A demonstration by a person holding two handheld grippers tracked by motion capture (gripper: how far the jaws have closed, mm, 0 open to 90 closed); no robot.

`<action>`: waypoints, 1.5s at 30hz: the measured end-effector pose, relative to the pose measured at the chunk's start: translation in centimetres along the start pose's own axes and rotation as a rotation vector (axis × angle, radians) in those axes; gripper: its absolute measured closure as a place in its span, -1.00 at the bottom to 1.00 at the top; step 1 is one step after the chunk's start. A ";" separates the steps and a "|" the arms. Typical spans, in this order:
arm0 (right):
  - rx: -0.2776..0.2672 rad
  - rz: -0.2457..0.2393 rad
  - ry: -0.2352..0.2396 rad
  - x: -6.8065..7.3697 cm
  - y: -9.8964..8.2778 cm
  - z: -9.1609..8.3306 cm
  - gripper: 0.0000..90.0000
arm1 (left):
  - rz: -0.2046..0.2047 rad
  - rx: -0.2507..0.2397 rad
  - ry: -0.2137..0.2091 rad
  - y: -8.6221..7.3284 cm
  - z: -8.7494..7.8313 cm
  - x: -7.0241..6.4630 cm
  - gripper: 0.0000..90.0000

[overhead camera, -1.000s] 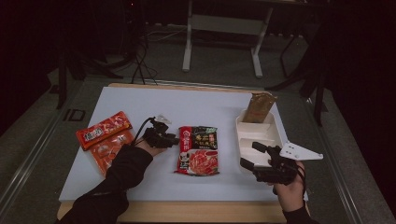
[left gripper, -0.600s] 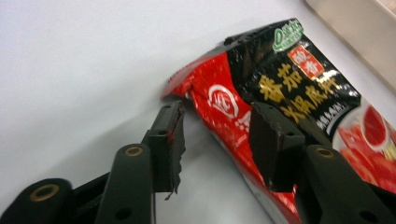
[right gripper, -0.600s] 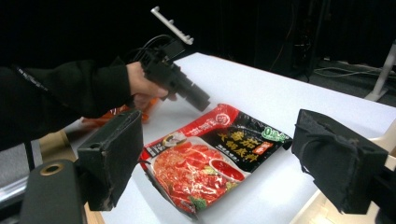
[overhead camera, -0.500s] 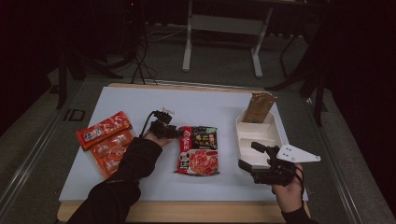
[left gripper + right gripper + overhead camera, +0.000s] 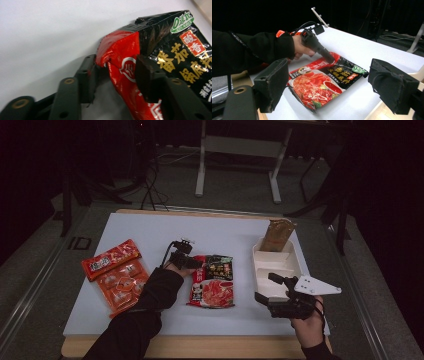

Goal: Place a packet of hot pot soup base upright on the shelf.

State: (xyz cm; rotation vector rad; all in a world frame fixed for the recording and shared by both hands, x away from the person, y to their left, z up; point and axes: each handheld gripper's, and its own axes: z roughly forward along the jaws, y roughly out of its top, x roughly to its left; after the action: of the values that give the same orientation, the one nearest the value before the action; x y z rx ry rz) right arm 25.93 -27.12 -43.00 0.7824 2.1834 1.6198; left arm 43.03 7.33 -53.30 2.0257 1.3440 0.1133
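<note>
A red and black sauce packet (image 5: 212, 281) lies flat mid-table, also seen in the right gripper view (image 5: 322, 82). My left gripper (image 5: 194, 263) is down at its top left corner. In the left gripper view the gripper (image 5: 116, 72) straddles that red corner (image 5: 120, 50): one jaw stands beside the packet's edge, the other over its printed face. These jaws have just been closing and still stand well apart. My right gripper (image 5: 266, 288) hovers open with nothing in it at the front left of the white tray (image 5: 290, 262). It faces the packet, its jaws (image 5: 332, 85) wide.
Two orange-red snack packets (image 5: 114, 275) lie at the table's left. A brown pouch (image 5: 277, 234) leans in the tray's far compartment. A person's dark sleeve (image 5: 145, 305) crosses the table's front. Bare white tabletop (image 5: 215, 230) lies behind the packet.
My left hand has moved right and down, from beside the sauce packet onto its top left corner. The right hand has kept its place by the tray.
</note>
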 end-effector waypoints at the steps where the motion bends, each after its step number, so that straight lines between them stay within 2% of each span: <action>1: 0.000 0.000 0.001 0.0 0.0 0.0 -0.63 | 0.008 0.011 -0.010 0.0 0.0 -0.2 0.31; 2: 0.000 0.001 0.003 0.0 0.0 0.1 -0.63 | 0.011 0.015 -0.002 -0.1 0.1 -0.5 0.47; 3: -0.001 -0.002 0.005 0.0 0.1 0.1 -0.63 | 0.023 0.019 0.014 -0.1 0.1 -0.8 0.48; 5: 0.000 -0.006 0.007 0.1 0.1 0.1 -0.63 | 0.049 0.035 0.038 0.0 0.2 -1.2 0.71; 9: 0.002 -0.001 0.011 0.1 0.1 0.1 -0.63 | 0.011 0.034 0.000 0.2 0.3 -0.9 0.88; 10: 0.003 -0.001 0.011 0.1 0.1 0.2 -0.63 | 0.022 0.032 -0.005 0.2 0.3 -1.1 0.89; 11: 0.004 0.000 0.011 0.1 0.1 0.2 -0.63 | 0.040 0.038 -0.007 0.3 0.3 -1.1 0.90; 14: 0.005 -0.001 0.012 0.0 0.1 0.3 -0.63 | 0.044 0.040 -0.013 0.5 0.1 -1.3 0.93; 19: -0.004 -0.002 0.006 0.0 0.2 0.1 -0.63 | 0.051 0.020 -0.069 0.8 -0.8 -1.2 0.95; 26: -0.010 -0.005 -0.005 0.0 0.3 0.0 -0.63 | 0.056 -0.045 -0.095 0.7 -2.5 -1.8 0.95; 32: -0.014 -0.012 -0.017 0.1 0.4 0.0 -0.63 | 0.112 -0.112 -0.104 0.9 -4.3 -3.2 0.96; 34: -0.015 -0.013 -0.019 0.1 0.4 -0.1 -0.63 | 0.121 -0.142 -0.126 0.8 -4.9 -3.5 0.96; 37: -0.020 -0.013 -0.024 0.1 0.6 -0.2 -0.63 | 0.136 -0.171 -0.131 0.7 -5.6 -4.1 0.96; 45: -0.020 -0.017 -0.040 -0.1 0.6 -0.3 -0.66 | 0.171 -0.220 -0.158 0.4 -7.1 -5.1 0.96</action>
State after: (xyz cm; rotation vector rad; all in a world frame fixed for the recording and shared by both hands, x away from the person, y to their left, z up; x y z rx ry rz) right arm 26.00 -27.29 -42.35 0.7824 2.1371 1.6013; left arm 37.95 6.46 -46.16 1.9167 1.0144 0.1669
